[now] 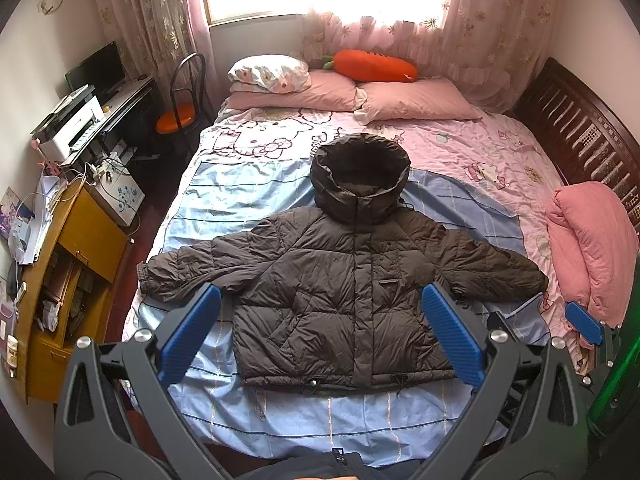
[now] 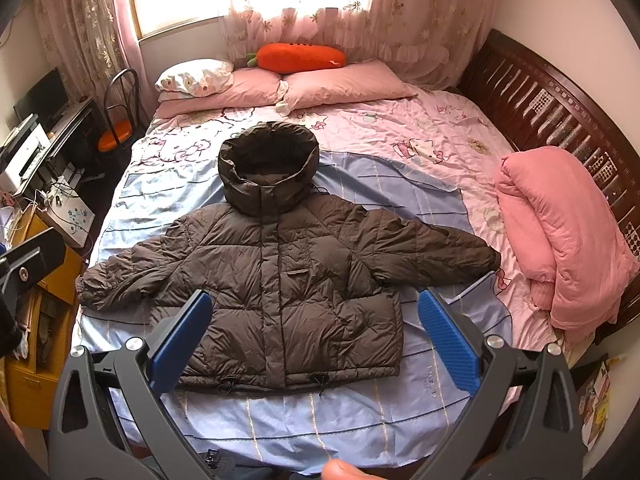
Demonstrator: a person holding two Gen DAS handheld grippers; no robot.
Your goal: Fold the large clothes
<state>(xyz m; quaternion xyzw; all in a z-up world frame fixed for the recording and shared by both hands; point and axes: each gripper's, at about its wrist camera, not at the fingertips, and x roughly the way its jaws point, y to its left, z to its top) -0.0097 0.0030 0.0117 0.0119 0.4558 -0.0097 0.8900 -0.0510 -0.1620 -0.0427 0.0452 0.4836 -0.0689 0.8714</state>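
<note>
Both grippers, left (image 1: 322,328) and right (image 2: 316,326), gape wide and hold nothing above the brown jacket (image 1: 344,292) spread flat, sleeves out, on the bed (image 1: 248,184).

Very little writing can be read here. On the pink cartoon-cat bedsheet (image 1: 280,136), in the left wrist view, some cursive letters stand just above the hood of the jacket (image 1: 344,280); they seem to begin with "B", but the word is not clear. On the light blue sheet (image 2: 436,384), in the right wrist view, a small pale printed word stands near the right blue finger (too faint and turned sideways to read). No brand, number or sign can be read anywhere else.
</note>
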